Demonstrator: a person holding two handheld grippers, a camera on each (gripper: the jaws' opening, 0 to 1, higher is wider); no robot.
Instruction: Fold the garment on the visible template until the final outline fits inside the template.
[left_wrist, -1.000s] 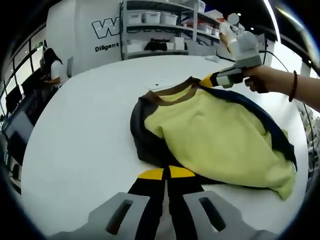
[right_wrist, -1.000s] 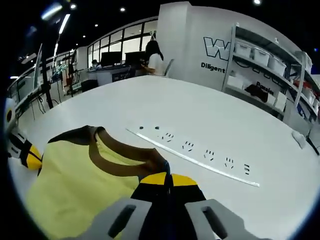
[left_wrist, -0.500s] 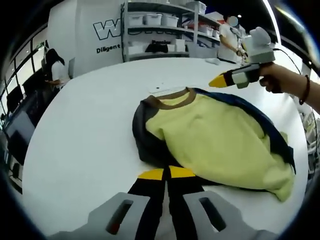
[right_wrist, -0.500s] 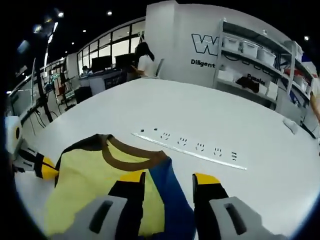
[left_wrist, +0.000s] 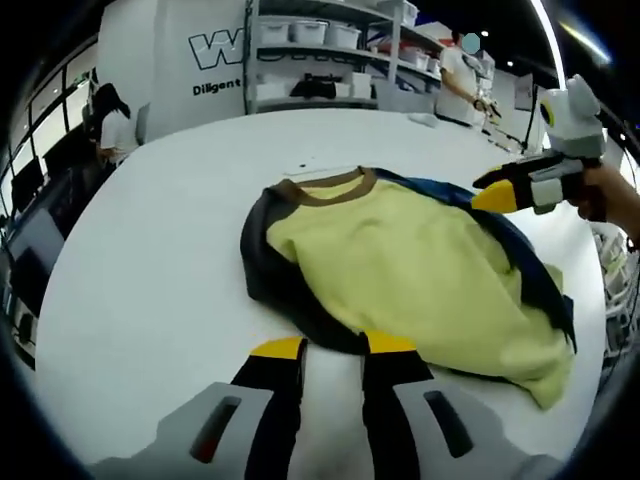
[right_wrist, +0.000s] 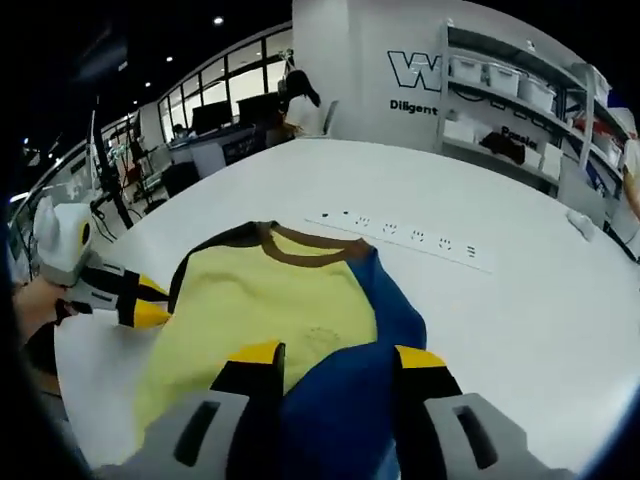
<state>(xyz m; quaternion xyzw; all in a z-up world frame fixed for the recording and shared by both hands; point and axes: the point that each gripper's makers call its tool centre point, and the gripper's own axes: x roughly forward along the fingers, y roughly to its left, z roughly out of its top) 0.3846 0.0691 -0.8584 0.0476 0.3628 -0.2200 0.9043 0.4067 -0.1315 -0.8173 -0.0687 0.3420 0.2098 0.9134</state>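
Folding looks to be between grips, by my reading: the shirt (left_wrist: 400, 270) lies on the white bench (left_wrist: 150, 260), yellow front up, brown collar (left_wrist: 325, 188) toward the far shelves (left_wrist: 320, 60), with a dark sleeve bunched at one side and a blue sleeve (right_wrist: 375, 330) spread along the other; no template outline can be made out under or around the cloth, so how near the shape is to fitting cannot be judged; the lumpy edges suggest more folds are wanted.

Left hand-held gripper (left_wrist: 335, 346) has its yellow-tipped jaws parted with bare bench between them, the tips just at the dark hem of the shirt and gripping nothing; right hand-held gripper (right_wrist: 335, 352) is likewise spread, its jaws straddling the blue sleeve cloth from above without pinching it, and whether the tips touch the fabric I cannot tell; seen from the left gripper view, the right hand-held gripper (left_wrist: 500, 190) hangs over the blue side of the shirt, held by a hand (left_wrist: 605, 195).

Next move, I would judge, calls for each tool to close on an edge, the blue sleeve on the right and the dark hem on the left, then carry it inward over the yellow front; a white strip with small marks (right_wrist: 405, 238) lies on the bench just beyond the collar.
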